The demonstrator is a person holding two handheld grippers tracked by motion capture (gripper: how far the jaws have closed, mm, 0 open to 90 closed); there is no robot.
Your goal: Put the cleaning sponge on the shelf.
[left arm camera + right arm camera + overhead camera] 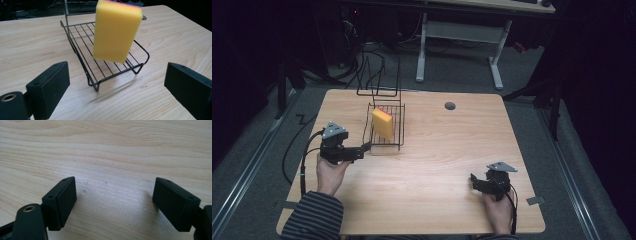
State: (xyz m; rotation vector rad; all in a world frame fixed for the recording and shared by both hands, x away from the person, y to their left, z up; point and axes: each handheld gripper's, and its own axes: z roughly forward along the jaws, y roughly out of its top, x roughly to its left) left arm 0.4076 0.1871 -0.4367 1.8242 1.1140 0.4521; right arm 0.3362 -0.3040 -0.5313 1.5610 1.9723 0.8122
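A yellow sponge (pixel 383 123) with a thin pink top edge stands tilted on its end in a black wire rack (pixel 384 131), leaning toward the rack's tall back, near the far left part of the wooden surface (pixel 447 150). The left hand-held gripper (pixel 367 146) lies level just beside the rack's near left corner, its jaws standing wide with nothing between them; in the left gripper view the sponge (pixel 116 31) and the rack's front rim (pixel 117 75) sit ahead of the jaws, apart from both. The right hand-held gripper (pixel 474 178) rests low over the bare wood near the surface's near right corner, well apart from the rack, jaws spread wide and empty. A striped sleeve (pixel 314 217) covers the left forearm
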